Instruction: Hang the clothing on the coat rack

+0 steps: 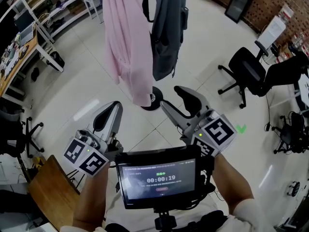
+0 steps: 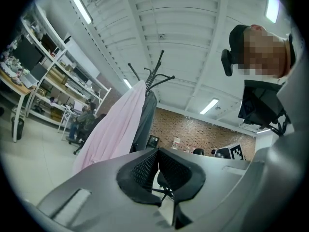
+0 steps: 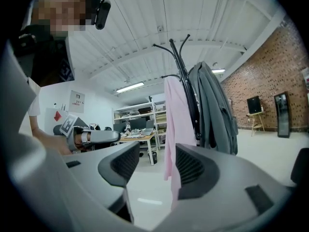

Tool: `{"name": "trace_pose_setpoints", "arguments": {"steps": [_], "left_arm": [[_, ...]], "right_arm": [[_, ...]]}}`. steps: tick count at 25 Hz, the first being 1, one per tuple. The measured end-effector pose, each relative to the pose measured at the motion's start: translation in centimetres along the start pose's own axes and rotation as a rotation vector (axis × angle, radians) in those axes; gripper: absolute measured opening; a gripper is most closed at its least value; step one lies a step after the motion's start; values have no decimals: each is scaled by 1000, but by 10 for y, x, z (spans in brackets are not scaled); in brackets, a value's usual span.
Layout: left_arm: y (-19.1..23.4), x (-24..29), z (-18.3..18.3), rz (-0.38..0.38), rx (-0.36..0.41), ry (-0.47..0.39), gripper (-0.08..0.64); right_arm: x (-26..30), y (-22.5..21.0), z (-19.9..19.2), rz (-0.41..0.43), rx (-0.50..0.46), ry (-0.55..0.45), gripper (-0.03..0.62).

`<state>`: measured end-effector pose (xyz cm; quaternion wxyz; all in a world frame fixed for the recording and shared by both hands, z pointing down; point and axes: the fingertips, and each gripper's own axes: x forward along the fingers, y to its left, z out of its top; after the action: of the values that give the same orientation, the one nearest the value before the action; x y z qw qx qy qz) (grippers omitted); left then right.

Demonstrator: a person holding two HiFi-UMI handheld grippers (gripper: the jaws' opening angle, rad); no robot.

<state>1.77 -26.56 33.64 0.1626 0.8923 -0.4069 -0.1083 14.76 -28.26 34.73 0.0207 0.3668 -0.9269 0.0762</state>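
Note:
A pink garment (image 1: pixel 126 47) and a grey garment (image 1: pixel 166 33) hang side by side on the black coat rack, whose round base (image 1: pixel 153 100) stands on the floor just ahead. My left gripper (image 1: pixel 115 105) is low at the left, shut and empty. At the right, my right gripper (image 1: pixel 170 96) stands open with nothing between its jaws, close to the rack base. The left gripper view shows its pads (image 2: pixel 145 168) pressed together, with the pink garment (image 2: pixel 113 129) and rack hooks (image 2: pixel 154 76) beyond. Through the right gripper's (image 3: pixel 157 166) gap I see the pink garment (image 3: pixel 174 115) and grey garment (image 3: pixel 215 110).
Black office chairs (image 1: pixel 246 71) stand to the right of the rack, another (image 1: pixel 289 129) at the far right. Desks and shelving (image 1: pixel 19 47) line the left side. A small screen (image 1: pixel 159 178) sits at my chest, and a wooden board (image 1: pixel 50 192) is at the lower left.

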Motion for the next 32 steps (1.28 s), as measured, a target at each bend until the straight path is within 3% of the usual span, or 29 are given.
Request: {"name": "trace_pose_setpoints", "arguments": {"steps": [17, 27, 32], "left_arm": [[15, -32, 0, -86, -17, 69, 0], [17, -41, -5, -117, -45, 83, 0], [18, -42, -10, -128, -57, 91, 0]], "right_arm": [[22, 43, -8, -74, -17, 22, 198], [21, 60, 0, -68, -23, 32, 77], [24, 61, 1, -67, -23, 42, 75]]}}
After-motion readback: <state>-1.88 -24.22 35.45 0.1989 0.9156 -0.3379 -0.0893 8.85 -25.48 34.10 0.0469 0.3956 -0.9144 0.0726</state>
